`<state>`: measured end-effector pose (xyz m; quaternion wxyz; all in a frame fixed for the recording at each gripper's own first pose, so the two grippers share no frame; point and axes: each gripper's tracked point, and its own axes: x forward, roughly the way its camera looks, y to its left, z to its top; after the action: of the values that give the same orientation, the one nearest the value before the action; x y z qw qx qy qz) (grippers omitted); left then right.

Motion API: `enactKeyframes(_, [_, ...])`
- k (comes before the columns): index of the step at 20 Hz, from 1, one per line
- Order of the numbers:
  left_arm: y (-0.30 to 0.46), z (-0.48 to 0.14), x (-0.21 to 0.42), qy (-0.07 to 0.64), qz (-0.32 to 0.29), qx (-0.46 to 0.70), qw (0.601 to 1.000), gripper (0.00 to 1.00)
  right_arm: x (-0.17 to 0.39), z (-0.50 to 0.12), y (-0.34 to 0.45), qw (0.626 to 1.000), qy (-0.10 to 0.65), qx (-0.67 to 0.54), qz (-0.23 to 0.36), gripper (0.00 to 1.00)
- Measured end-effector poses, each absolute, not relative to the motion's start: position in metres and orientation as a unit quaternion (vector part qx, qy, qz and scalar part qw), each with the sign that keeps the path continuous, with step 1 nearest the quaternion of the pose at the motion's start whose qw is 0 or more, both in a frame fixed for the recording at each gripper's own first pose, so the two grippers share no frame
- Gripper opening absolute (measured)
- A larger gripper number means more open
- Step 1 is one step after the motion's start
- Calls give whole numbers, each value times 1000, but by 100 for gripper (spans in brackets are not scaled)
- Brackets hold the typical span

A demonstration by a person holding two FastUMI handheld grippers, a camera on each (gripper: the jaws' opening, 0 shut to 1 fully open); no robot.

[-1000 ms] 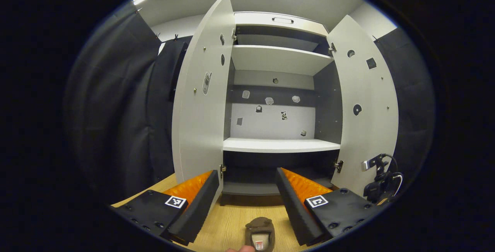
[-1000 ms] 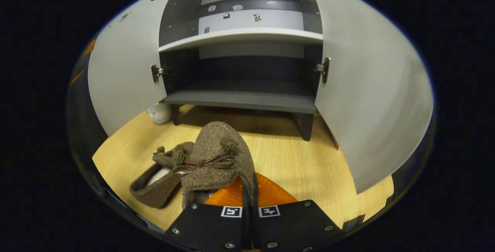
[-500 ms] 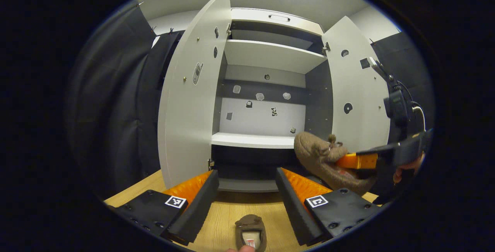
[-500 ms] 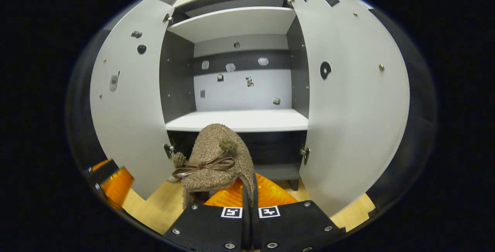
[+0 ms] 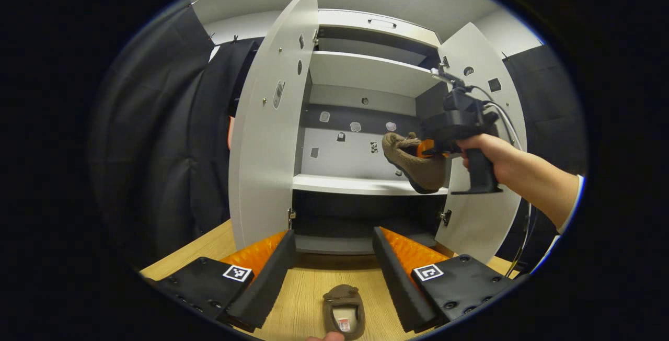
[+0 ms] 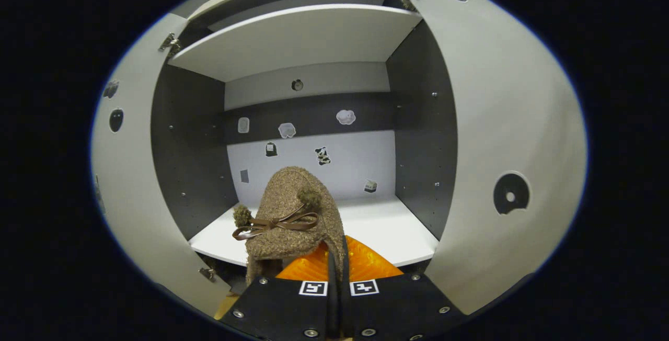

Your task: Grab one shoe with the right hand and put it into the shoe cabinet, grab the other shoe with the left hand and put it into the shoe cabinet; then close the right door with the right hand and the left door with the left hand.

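Cabinet shelf; right tool grips slipper.

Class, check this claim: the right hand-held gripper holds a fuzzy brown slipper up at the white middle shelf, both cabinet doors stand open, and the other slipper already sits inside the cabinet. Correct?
Not quite. The other fuzzy brown slipper lies on the wooden floor before the cabinet, as the left gripper view shows. The rest holds.

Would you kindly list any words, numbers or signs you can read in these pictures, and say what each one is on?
No text can be read.
Square coded markers, not words: on the left tongs and the right tongs.
Label inside the shoe on the floor: too small.
Stickers on the cabinet back wall and doors: small pictures, no legible words.
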<state>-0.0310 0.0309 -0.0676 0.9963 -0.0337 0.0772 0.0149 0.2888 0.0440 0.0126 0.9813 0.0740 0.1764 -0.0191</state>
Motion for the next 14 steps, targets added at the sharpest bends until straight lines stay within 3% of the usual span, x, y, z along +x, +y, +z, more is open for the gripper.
enactKeyframes(6, [51, -75, -34, 88, 43, -38, 994, 97, 357, -28, 23, 958, 261, 111, -50, 2])
enactKeyframes(10, [62, -79, -32, 92, 58, -38, 993, 100, 372, -56, 11, 938, 311, 139, -64, 5])
enactKeyframes(13, [66, -82, -29, 96, 63, -37, 993, 97, 378, -58, 9, 932, 317, 165, -59, 14])
enactKeyframes(14, [67, -83, -28, 96, 64, -36, 993, 97, 379, -57, 9, 934, 314, 158, -60, 11])
